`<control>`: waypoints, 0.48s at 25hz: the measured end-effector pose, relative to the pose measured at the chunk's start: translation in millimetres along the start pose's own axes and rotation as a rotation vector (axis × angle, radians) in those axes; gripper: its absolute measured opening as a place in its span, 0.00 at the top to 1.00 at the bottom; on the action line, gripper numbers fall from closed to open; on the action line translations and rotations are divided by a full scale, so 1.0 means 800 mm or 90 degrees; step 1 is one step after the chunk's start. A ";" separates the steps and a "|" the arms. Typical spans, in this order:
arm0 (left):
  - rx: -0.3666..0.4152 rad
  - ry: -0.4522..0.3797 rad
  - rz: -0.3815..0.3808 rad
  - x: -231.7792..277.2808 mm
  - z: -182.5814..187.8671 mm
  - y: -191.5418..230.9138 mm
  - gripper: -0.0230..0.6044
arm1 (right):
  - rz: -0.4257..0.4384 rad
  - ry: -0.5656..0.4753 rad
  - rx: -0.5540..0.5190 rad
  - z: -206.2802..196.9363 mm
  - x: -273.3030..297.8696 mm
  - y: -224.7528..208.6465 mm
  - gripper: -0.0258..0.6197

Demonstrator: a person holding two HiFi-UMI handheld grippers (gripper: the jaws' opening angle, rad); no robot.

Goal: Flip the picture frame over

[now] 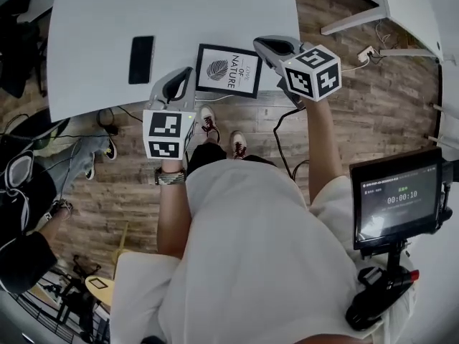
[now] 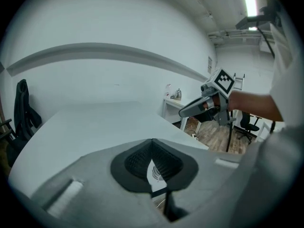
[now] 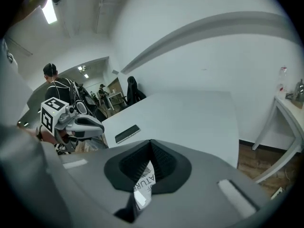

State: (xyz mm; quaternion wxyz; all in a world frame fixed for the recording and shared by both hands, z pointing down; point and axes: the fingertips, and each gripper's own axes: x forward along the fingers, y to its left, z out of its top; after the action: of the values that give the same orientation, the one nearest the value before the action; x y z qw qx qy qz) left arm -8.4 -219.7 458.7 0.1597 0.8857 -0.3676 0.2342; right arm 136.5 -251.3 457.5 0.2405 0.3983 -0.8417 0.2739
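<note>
The black picture frame (image 1: 229, 70) lies face up at the near edge of the white table (image 1: 143, 6), showing a leaf print and lettering. My left gripper (image 1: 188, 72) hovers just left of the frame, and its jaws look shut with nothing in them. My right gripper (image 1: 259, 46) hangs above the frame's right edge, shut and empty. In the left gripper view, part of the print (image 2: 156, 175) shows below the closed jaws, with the right gripper (image 2: 184, 113) off to the right. The right gripper view shows the lettering (image 3: 145, 182) under its jaws and the left gripper (image 3: 99, 126) at the left.
A black phone (image 1: 141, 59) lies on the table left of the frame. A screen on a stand (image 1: 398, 199) is at my right side. Another white table (image 1: 409, 6) stands at the back right, and a seated person (image 1: 29, 192) is at the left.
</note>
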 end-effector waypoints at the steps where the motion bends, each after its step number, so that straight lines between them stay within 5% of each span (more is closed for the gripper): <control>1: 0.007 -0.008 0.000 -0.003 0.012 -0.005 0.96 | -0.011 -0.016 -0.001 0.011 -0.017 0.000 0.96; 12: 0.112 -0.119 0.023 -0.060 0.151 -0.051 0.96 | -0.116 -0.180 -0.041 0.095 -0.177 0.028 0.96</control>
State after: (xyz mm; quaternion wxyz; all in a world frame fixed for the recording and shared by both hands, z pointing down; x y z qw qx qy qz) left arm 27.6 -219.1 326.9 0.0424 0.9074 -0.3751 0.1846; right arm 184.6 -212.6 307.4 0.1566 0.4997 -0.8358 0.1649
